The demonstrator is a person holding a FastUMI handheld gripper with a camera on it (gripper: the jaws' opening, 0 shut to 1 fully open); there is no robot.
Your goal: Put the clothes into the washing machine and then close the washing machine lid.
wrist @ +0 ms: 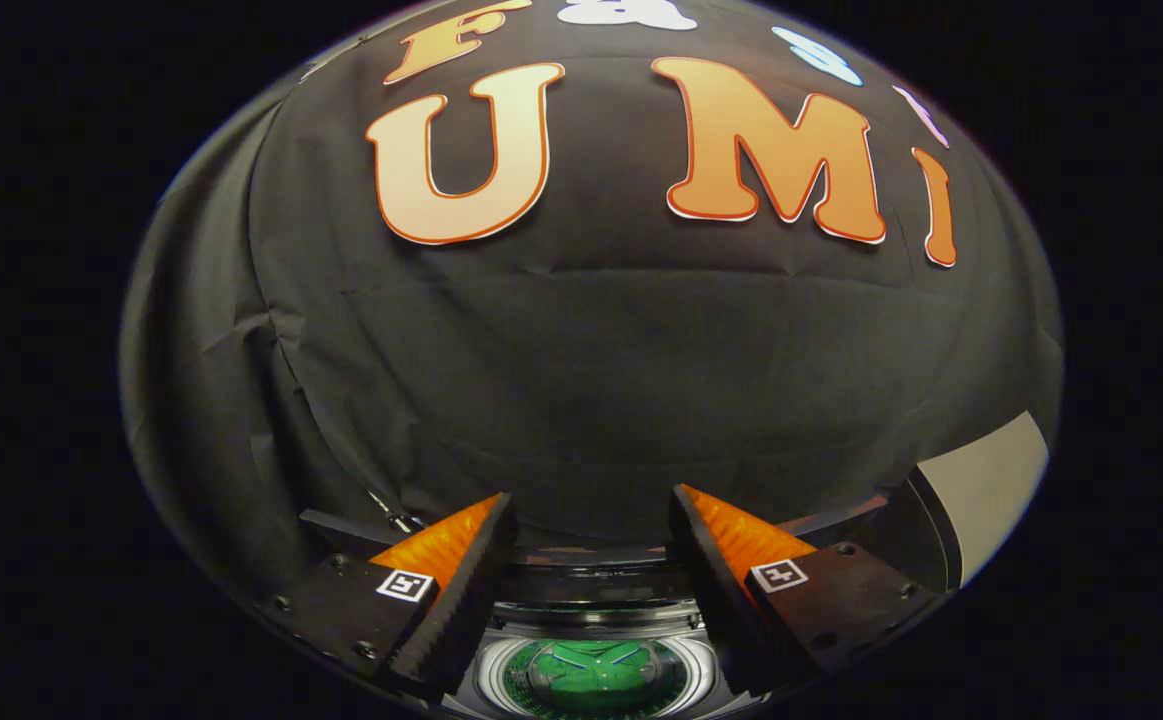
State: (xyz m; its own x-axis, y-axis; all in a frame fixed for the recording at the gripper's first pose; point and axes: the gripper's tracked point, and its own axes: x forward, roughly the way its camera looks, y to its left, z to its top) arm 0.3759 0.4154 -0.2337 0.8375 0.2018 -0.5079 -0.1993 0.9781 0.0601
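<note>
Gripper (591, 540) fingers spread apart, holding nothing, raised over washing machine (596, 610). Green garment (593, 672) lies in drum (489, 680), between the 2 fingers, below. Lid not yet shut; risk: fingers slip off its edge, or cloth catches at the drum's rim.

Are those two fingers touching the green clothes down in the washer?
Apart. In the gripper view the open gripper holds nothing; the green clothes lie below in the washing machine drum.

Gripper (591, 540), 2 ridged wedge fingers, square coded tags, screwed mounts
</note>
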